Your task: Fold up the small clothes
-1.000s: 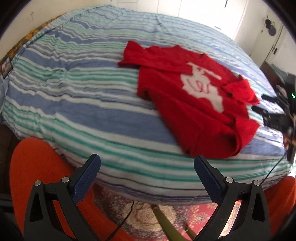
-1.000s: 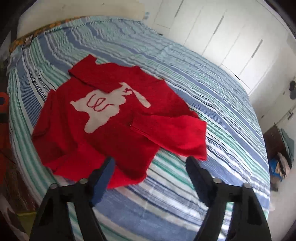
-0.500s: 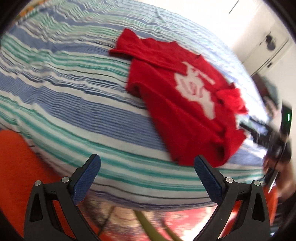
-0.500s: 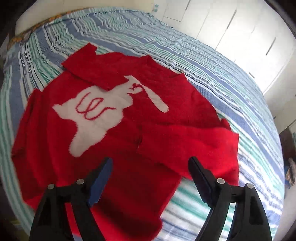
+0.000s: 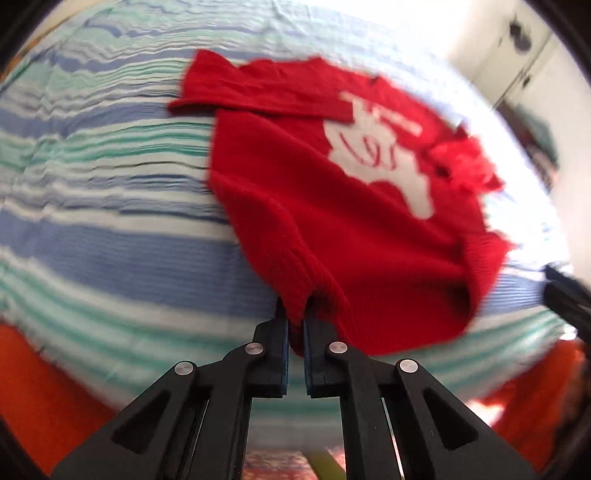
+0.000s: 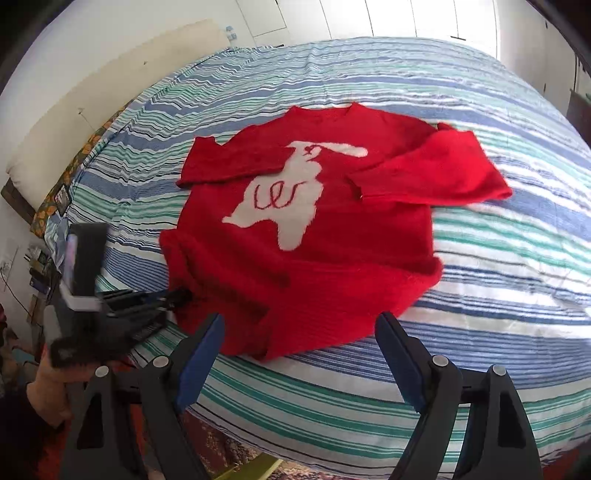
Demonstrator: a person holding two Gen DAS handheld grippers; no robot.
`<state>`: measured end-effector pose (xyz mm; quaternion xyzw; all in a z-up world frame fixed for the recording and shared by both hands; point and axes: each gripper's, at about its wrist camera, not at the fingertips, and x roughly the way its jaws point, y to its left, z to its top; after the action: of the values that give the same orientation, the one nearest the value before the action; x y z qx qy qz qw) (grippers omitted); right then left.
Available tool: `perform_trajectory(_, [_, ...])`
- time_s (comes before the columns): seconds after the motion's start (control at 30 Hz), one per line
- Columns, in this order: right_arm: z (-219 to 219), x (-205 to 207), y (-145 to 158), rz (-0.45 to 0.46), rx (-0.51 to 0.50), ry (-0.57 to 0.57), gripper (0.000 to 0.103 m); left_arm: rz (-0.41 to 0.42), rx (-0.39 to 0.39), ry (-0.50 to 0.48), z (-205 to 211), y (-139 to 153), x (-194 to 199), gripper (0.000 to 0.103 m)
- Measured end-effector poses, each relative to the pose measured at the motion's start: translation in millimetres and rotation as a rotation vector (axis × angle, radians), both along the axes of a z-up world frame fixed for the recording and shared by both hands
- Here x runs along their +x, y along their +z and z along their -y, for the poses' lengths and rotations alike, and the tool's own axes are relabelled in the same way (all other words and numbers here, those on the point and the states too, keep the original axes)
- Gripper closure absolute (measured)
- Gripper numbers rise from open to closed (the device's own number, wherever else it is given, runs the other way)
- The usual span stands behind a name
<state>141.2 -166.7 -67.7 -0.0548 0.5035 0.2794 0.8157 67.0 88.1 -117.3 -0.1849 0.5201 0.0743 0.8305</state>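
A red knit sweater (image 6: 314,236) with a white figure on its chest lies face up on the striped bed (image 6: 480,280), both sleeves folded across the front. In the left wrist view my left gripper (image 5: 295,314) is shut on the ribbed hem at the near left corner of the sweater (image 5: 351,221), and the cloth bunches up between the pads. The right wrist view shows that same left gripper (image 6: 177,295) biting the hem from the left. My right gripper (image 6: 299,325) stands open just above the near hem, with nothing pinched.
The bed's near edge (image 5: 110,332) runs right below both grippers, with orange fabric (image 5: 44,387) and a patterned rug (image 6: 221,450) beneath. A cream headboard (image 6: 92,110) is at the left, white cupboard doors (image 6: 406,14) behind. A hand (image 6: 51,384) holds the left gripper.
My left gripper went from wide open over the bed edge to shut on the sweater's hem corner. The right gripper rolled and shifted, so the sweater now sits centred ahead of it.
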Motion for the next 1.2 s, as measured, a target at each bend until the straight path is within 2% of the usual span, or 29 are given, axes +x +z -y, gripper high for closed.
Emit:
perform_trajectory(0.1, [19,-3,1,-0.024,-0.067,-0.051,0.020,0.004,-0.013,-0.001,-8,4,-36,0.099])
perform_trajectory(0.2, [18,-4,-5,-0.048,-0.096,-0.052,0.020,-0.037,0.010,0.003,-5,-7,-42,0.096])
perform_trajectory(0.27, [7,-3,-7,-0.069,-0.072,-0.047,0.020,-0.025,0.007,0.010,-3,-6,-38,0.095])
perform_trajectory(0.33, [-11,1,-5,-0.060,-0.042,-0.034,0.020,0.010,0.001,0.030,-8,-4,-36,0.077])
perform_trajectory(0.37, [-24,2,-5,-0.042,-0.050,-0.017,0.020,0.024,-0.003,0.048,-11,-3,-37,0.057])
perform_trajectory(0.4, [-39,2,-9,-0.025,-0.077,0.007,0.019,0.035,0.000,0.070,-15,-3,-38,0.046])
perform_trajectory(0.5, [-83,5,-37,-0.009,-0.162,0.088,0.021,0.043,-0.029,0.108,-24,-3,-45,0.045])
perform_trajectory(0.53, [-89,6,-50,0.020,-0.221,0.091,0.022,0.049,-0.036,0.120,-28,-1,-48,0.045])
perform_trajectory(0.57, [-86,8,-61,0.038,-0.293,0.054,0.030,0.064,-0.040,0.140,-32,2,-55,0.044])
perform_trajectory(0.6, [-75,10,-67,0.021,-0.326,0.002,0.043,0.076,-0.044,0.159,-35,4,-61,0.042])
perform_trajectory(0.63, [-57,10,-68,-0.026,-0.307,-0.046,0.047,0.087,-0.054,0.178,-39,5,-66,0.042])
perform_trajectory(0.7, [-12,1,-63,-0.101,-0.283,-0.120,0.047,0.099,-0.086,0.213,-48,6,-73,0.040])
perform_trajectory(0.83, [78,-39,-43,-0.163,-0.304,-0.262,0.046,0.099,-0.154,0.250,-59,1,-73,0.040])
perform_trajectory(0.93, [117,-49,-17,-0.142,-0.181,-0.366,0.045,0.090,-0.219,0.222,-57,-5,-61,0.037])
perform_trajectory(1.0, [125,-45,0,-0.093,-0.075,-0.378,0.039,0.076,-0.266,0.172,-51,-9,-50,0.026])
perform_trajectory(1.03, [124,-39,4,-0.089,-0.010,-0.357,0.037,0.060,-0.287,0.136,-46,-13,-42,0.026])
perform_trajectory(1.07, [120,-34,4,-0.108,0.055,-0.328,0.034,0.034,-0.298,0.105,-42,-19,-34,0.026])
perform_trajectory(1.13, [112,-18,-14,-0.207,0.224,-0.266,0.034,-0.020,-0.292,0.094,-37,-28,-26,0.026])
perform_trajectory(1.2, [102,-4,-43,-0.310,0.282,-0.248,0.034,-0.040,-0.314,0.125,-40,-35,-29,0.027])
